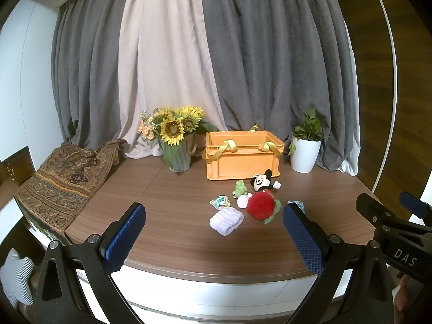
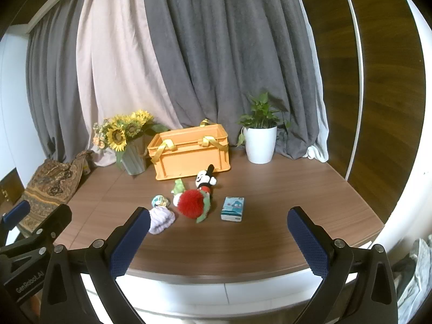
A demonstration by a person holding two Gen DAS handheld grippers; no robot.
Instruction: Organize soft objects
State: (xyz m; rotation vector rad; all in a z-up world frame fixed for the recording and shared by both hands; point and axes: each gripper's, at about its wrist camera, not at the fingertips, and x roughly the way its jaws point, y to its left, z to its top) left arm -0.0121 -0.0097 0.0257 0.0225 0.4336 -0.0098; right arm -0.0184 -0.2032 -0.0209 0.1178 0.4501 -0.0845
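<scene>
An orange crate (image 1: 243, 159) (image 2: 190, 152) with yellow handles stands at the back of the wooden table. In front of it lie soft toys: a Mickey plush (image 1: 263, 181) (image 2: 205, 179), a green frog (image 1: 239, 188) (image 2: 178, 186), a red fluffy strawberry (image 1: 261, 205) (image 2: 192, 203), a pale pink ball (image 1: 242, 201), a pastel scrunchie (image 1: 221, 202) (image 2: 159, 201) and a lilac rolled towel (image 1: 226, 222) (image 2: 161, 220). A tissue pack (image 2: 232, 208) lies right of them. My left gripper (image 1: 213, 239) and right gripper (image 2: 218, 240) are open and empty, above the table's front edge.
A vase of sunflowers (image 1: 176, 140) (image 2: 129, 145) stands left of the crate, a potted plant (image 1: 306, 145) (image 2: 260, 137) to its right. A patterned cloth (image 1: 62, 183) drapes over the table's left end. Curtains hang behind.
</scene>
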